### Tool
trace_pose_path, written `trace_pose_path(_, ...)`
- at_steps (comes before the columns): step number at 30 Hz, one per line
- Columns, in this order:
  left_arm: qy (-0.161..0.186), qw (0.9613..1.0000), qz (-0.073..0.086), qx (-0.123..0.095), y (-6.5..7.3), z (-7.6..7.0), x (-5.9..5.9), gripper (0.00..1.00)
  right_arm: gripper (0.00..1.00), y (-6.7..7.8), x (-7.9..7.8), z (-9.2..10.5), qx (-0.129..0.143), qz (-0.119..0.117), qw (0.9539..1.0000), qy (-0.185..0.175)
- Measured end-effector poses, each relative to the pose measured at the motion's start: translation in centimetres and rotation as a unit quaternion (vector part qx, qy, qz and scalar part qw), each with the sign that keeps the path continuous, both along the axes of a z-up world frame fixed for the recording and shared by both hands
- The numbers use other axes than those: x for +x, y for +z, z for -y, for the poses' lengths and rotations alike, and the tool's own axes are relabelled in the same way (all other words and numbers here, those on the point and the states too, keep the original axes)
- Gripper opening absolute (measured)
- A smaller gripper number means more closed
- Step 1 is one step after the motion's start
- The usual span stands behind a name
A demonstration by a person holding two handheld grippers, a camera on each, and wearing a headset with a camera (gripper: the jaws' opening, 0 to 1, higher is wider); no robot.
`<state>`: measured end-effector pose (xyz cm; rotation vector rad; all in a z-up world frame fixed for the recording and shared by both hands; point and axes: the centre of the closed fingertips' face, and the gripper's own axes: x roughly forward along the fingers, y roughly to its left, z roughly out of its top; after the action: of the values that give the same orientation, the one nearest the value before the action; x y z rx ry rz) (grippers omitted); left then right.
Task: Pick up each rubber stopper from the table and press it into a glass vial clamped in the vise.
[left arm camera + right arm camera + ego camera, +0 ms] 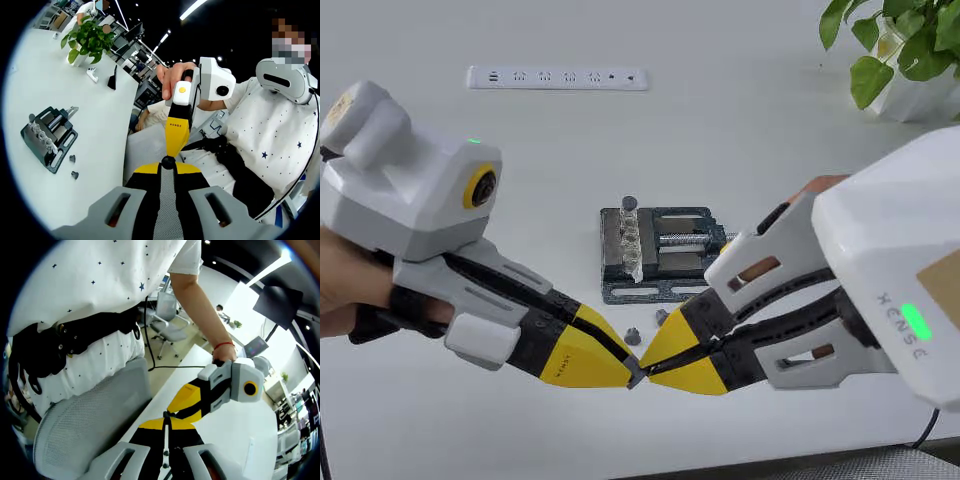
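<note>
My left gripper (634, 374) is shut on a small dark rubber stopper (168, 162), held in the air above the table's front edge. My right gripper (647, 369) comes in from the right with its jaws shut, and its yellow tips touch the stopper from the opposite side. Behind them a dark vise (665, 290) clamps a row of glass vials (632, 245); the farthest vial carries a stopper (629, 203). Two loose stoppers (633, 336) (662, 316) lie on the table just in front of the vise. The vise (50, 135) also appears in the left gripper view.
A white power strip (557, 77) lies at the back of the white table. A potted plant (905, 50) stands at the back right. The table's front edge runs just below the grippers, with a grey mesh chair (90, 425) beside the person.
</note>
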<state>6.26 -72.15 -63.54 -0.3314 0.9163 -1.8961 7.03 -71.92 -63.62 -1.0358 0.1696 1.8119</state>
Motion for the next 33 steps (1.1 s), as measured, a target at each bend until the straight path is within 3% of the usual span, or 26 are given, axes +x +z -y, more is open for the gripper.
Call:
trace_pose_path(17, 0.038, 0.999, 0.013, -0.02, 0.0, -0.1, 1.5, 0.05, 0.0, 0.2, 1.2, 0.2, 0.006, -0.006, 0.9992, -0.04)
trace_pose_path(22, 0.047, 0.9984, 0.015, -0.027, 0.1, -0.1, 1.8, 0.05, 0.0, 0.3, 1.4, 0.3, 0.014, -0.015, 0.9983, -0.054)
trace_pose_path(24, 0.053, 0.998, 0.014, -0.032, 0.3, 0.0, 2.0, 0.05, 0.01, 0.5, 1.5, 0.3, 0.019, -0.03, 0.9972, -0.067)
trace_pose_path(26, 0.065, 0.9968, 0.02, -0.041, 0.6, 0.0, 2.4, 0.05, 0.04, 0.6, 2.2, 0.7, 0.022, -0.034, 0.9952, -0.089)
trace_pose_path(29, 0.09, 0.9937, 0.035, -0.056, 1.2, 0.0, 3.3, 0.05, 0.07, 1.2, 2.8, 1.0, 0.043, -0.062, 0.9897, -0.122)
trace_pose_path(30, 0.101, 0.9919, 0.045, -0.062, 1.5, 0.0, 3.6, 0.05, 0.09, 1.3, 2.8, 1.2, 0.048, -0.085, 0.9857, -0.137)
trace_pose_path(31, 0.11, 0.9903, 0.053, -0.066, 1.6, 0.0, 4.0, 0.05, 0.11, 1.4, 3.0, 1.3, 0.051, -0.096, 0.9829, -0.149)
trace_pose_path(32, 0.125, 0.9868, 0.071, -0.074, 1.8, 0.0, 4.5, 0.05, 0.12, 1.5, 3.5, 1.4, 0.061, -0.099, 0.9795, -0.164)
trace_pose_path(33, 0.133, 0.985, 0.077, -0.079, 2.0, -0.1, 4.7, 0.05, 0.13, 1.6, 3.6, 1.5, 0.067, -0.11, 0.9766, -0.172)
